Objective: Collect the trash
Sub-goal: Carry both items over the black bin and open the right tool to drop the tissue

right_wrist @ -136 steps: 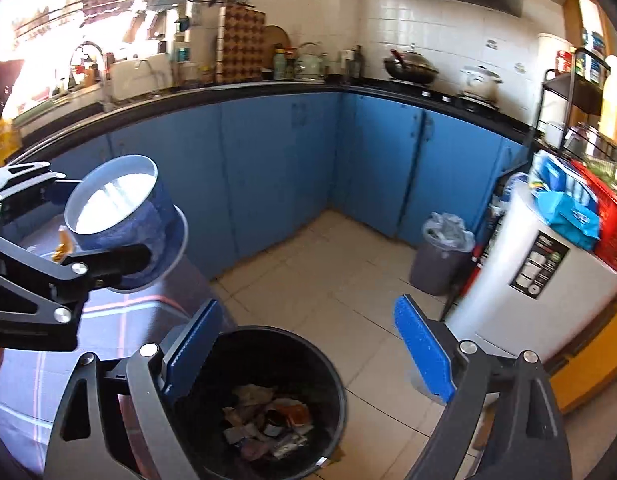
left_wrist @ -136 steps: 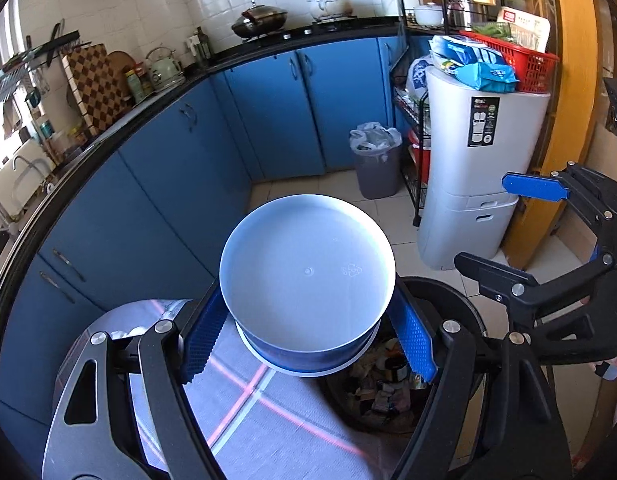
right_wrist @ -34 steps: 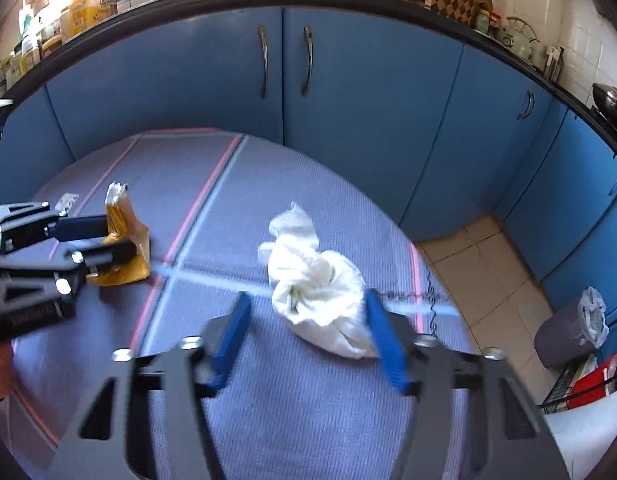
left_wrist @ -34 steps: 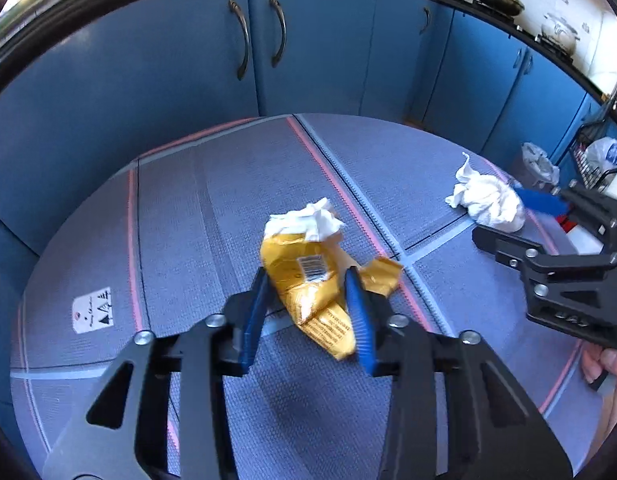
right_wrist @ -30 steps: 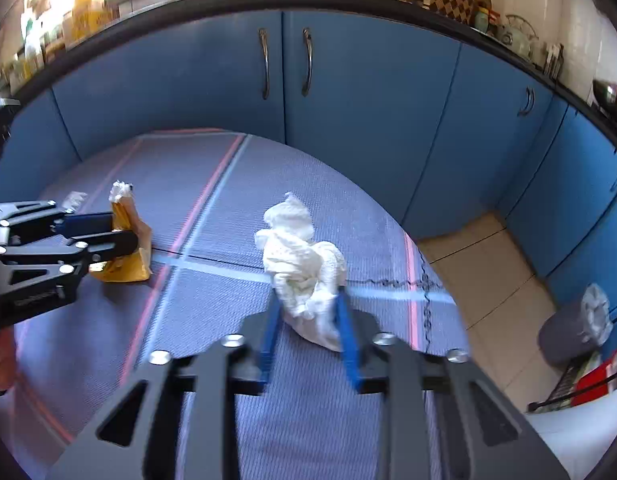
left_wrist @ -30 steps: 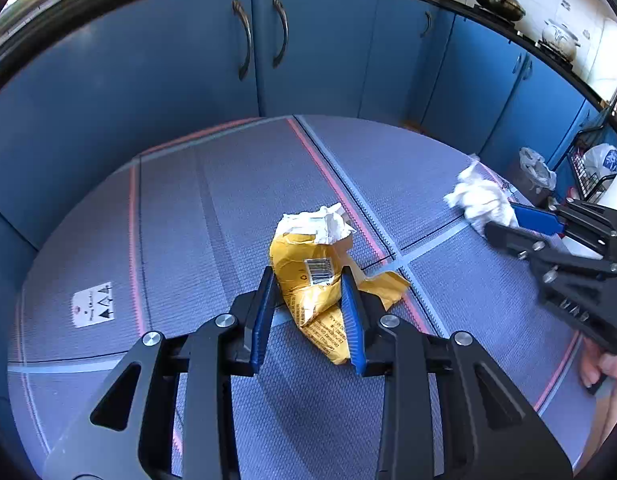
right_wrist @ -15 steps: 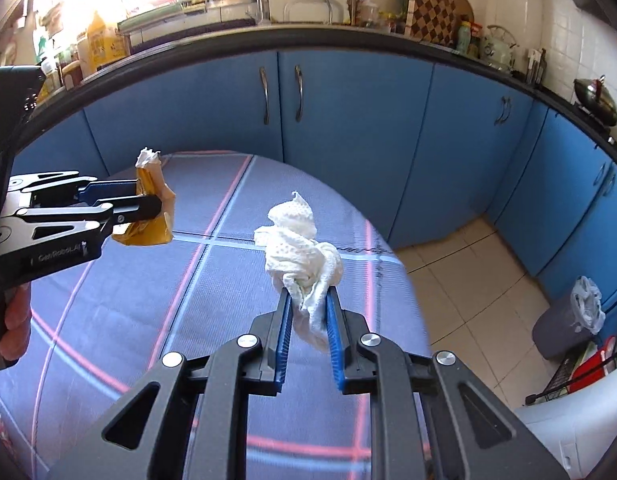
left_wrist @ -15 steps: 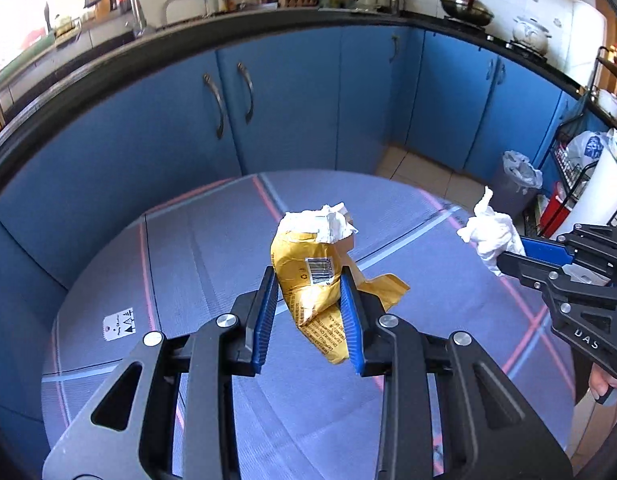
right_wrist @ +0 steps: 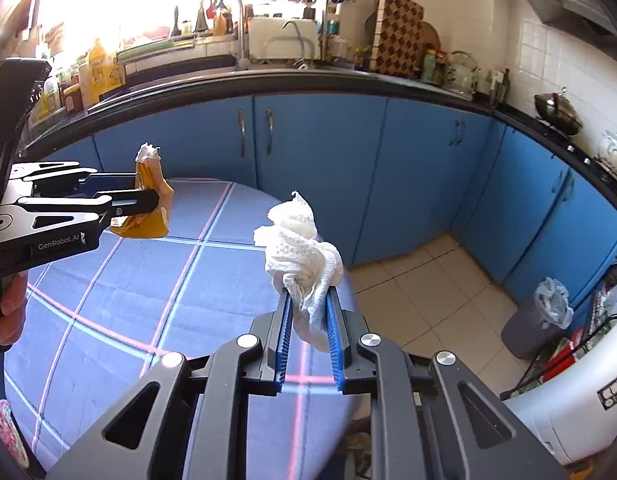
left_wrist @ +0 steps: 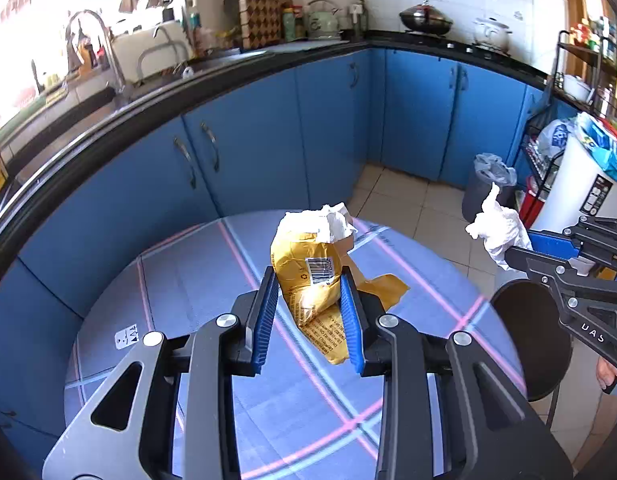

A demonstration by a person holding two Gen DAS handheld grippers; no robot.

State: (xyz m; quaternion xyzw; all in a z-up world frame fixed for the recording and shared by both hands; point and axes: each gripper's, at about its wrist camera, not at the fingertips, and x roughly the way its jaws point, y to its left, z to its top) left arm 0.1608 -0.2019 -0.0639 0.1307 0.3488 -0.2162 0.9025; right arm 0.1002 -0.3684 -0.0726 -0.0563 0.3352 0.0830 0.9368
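My left gripper (left_wrist: 309, 280) is shut on a crumpled yellow wrapper (left_wrist: 308, 268) with white paper at its top, held above the round table (left_wrist: 188, 280). It also shows in the right wrist view (right_wrist: 148, 204), gripper at the left (right_wrist: 154, 194). My right gripper (right_wrist: 307, 300) is shut on a crumpled white paper towel (right_wrist: 300, 248), lifted over the table's right edge. In the left wrist view that gripper (left_wrist: 524, 246) holds the towel (left_wrist: 496, 228) above a black trash bin (left_wrist: 528, 340).
The table has a blue cloth with pink and white lines (right_wrist: 148, 300). Blue cabinets (left_wrist: 268, 140) curve behind it. A grey bin with a bag (right_wrist: 544, 320), a white appliance (left_wrist: 580, 196) and a wire rack stand at the right on the tiled floor.
Both grippers have risen off the table with their trash and swung right. The black bin now shows under the right gripper in the left wrist view.
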